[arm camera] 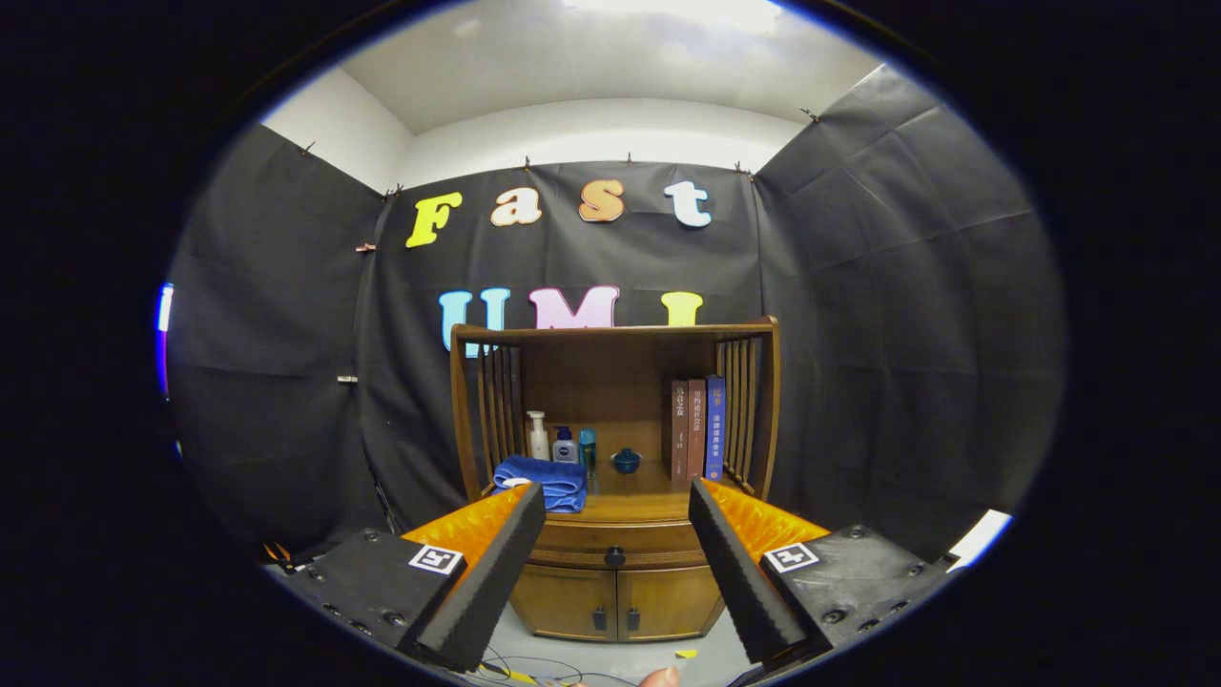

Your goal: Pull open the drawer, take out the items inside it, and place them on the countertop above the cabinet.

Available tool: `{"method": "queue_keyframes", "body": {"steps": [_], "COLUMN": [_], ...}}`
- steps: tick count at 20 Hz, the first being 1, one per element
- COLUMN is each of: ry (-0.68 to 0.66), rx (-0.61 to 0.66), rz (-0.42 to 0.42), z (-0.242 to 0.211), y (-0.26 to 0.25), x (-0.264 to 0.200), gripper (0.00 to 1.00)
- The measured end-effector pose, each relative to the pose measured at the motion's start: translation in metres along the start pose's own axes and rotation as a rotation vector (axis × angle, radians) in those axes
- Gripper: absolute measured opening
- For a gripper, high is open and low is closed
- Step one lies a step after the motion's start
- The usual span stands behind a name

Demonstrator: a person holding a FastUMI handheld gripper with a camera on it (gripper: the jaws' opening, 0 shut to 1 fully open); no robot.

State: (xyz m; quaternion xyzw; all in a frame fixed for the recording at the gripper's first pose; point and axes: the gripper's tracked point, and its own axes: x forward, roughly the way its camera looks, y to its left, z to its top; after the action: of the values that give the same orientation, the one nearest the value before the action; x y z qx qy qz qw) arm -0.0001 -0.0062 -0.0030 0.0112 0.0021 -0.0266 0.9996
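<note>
Facing the wooden cabinet [615, 572] from a distance, the gripper [617, 510] is held with its fingers spread wide apart and nothing between them. The cabinet is seen beyond the fingers, framed in the gap between them. The drawer [618, 551] is closed, flush with the cabinet front, and a dark round knob [615, 556] is mounted at its centre. Two lower doors [618, 603] are located beneath the drawer, each fitted with a small dark handle.

The countertop [639, 504] lies directly above the drawer, under an open shelf frame with slatted sides. A folded blue towel [542, 482] is placed at the countertop's left front, just beyond the left fingertip. Behind the towel, a white pump bottle [538, 437], a small bottle with a blue label [565, 446] and a slim teal bottle [587, 450] are lined up close together. A small blue bowl [626, 461] is positioned near the middle. Three books [696, 427] are stood upright at the right side.

A fingertip [660, 677] of the person is visible below the gripper, and thin cables [520, 666] are laid on the floor in front of the cabinet.
</note>
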Motion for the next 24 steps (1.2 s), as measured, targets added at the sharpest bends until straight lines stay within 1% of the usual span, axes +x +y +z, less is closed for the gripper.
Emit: {"method": "queue_keyframes", "body": {"steps": [5,10,13,14,17,19,22,24], "ry": [-0.002,-0.006,-0.012,-0.008,-0.006,-0.025,-0.031,0.000], "rx": [-0.007,0.018,0.019,0.019,0.031,0.049,0.049,0.057], "rz": [0.002,0.006,0.013,0.020,0.036,0.048,0.053,0.047], "z": [-0.002,-0.004,-0.016,-0.023,-0.035,-0.050,-0.086,-0.118], "y": [-0.001,-0.002,-0.003,-0.002,0.018,0.024,0.024,0.023], "x": [0.000,0.004,0.010,0.016,0.069,0.093,0.119,0.139], "gripper": [0.99,0.99,0.98,0.98,0.98,0.99,0.98,0.98]}}
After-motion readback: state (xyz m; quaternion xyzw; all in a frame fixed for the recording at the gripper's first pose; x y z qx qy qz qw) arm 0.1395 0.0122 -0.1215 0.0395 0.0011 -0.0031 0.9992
